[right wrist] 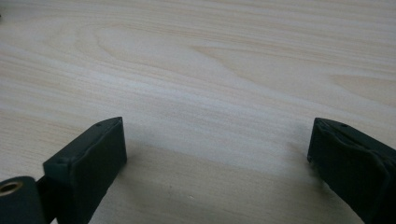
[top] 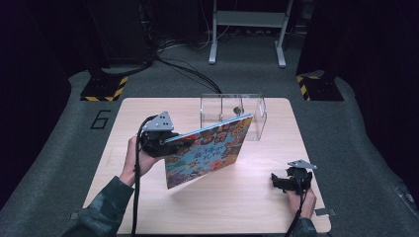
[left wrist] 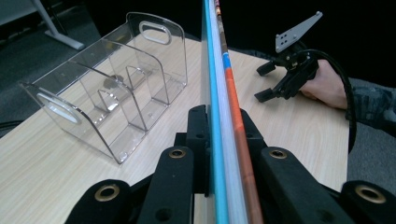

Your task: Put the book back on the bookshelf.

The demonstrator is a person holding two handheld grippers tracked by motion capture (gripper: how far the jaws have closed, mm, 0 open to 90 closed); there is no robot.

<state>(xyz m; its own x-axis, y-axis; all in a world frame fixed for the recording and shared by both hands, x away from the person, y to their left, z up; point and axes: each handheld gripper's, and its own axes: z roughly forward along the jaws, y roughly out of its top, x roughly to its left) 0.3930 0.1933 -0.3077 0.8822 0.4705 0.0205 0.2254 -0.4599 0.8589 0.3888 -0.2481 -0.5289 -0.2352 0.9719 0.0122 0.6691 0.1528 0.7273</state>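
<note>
High view: a colourful picture book [top: 207, 150] hangs tilted above the counter [top: 148, 108], clamped at its edge by the left hand-held gripper [top: 170, 140], just before the clear acrylic organizer [top: 257, 116]. The right hand-held gripper [top: 282, 181] rests on the counter, jaws apart and empty.
</note>
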